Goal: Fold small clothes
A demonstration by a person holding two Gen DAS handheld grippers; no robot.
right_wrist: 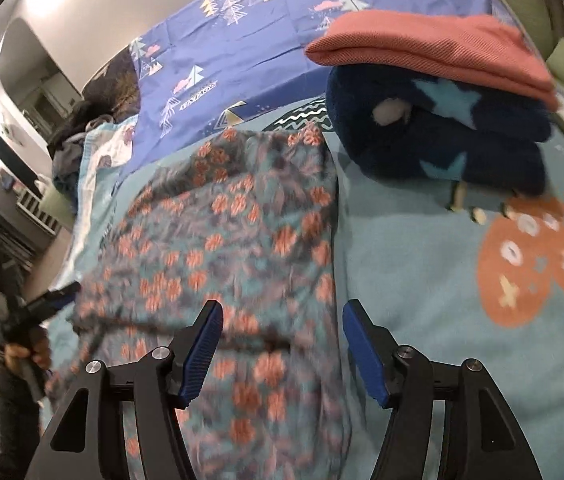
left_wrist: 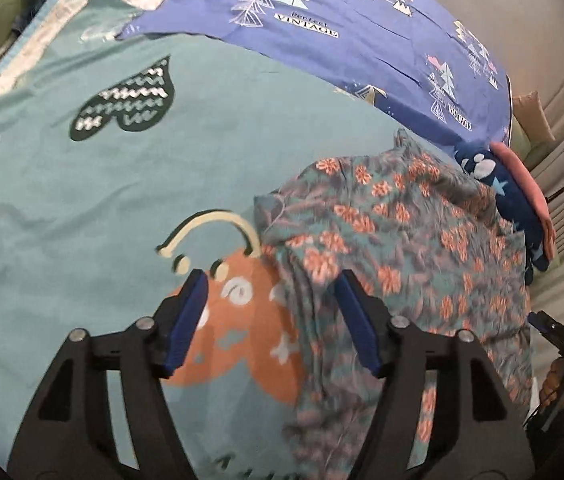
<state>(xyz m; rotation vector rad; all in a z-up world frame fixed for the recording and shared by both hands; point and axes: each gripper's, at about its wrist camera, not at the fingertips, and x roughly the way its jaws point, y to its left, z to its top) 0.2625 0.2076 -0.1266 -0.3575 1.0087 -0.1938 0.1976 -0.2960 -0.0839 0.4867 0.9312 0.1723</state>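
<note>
A grey-teal garment with orange flowers (left_wrist: 401, 240) (right_wrist: 234, 232) lies spread and rumpled on the teal blanket (left_wrist: 202, 140). My left gripper (left_wrist: 272, 280) hangs open over the garment's left edge, and its pads (left_wrist: 190, 320) touch nothing; the blanket's orange print shows between the fingers. My right gripper (right_wrist: 282, 308) stands open above the garment's near right edge, with no cloth pinched. Each gripper also shows in the other's view: the left gripper (right_wrist: 54, 300) in a hand, the right gripper (left_wrist: 561, 328) at the frame's edge.
A folded stack sits beside the garment: a navy star fleece (right_wrist: 441, 140) (left_wrist: 493, 184) with a pink folded piece (right_wrist: 433, 48) on top. A blue tree-print sheet (left_wrist: 341, 20) covers the far side. Dark clothes (right_wrist: 74, 136) are heaped at the bed's far corner.
</note>
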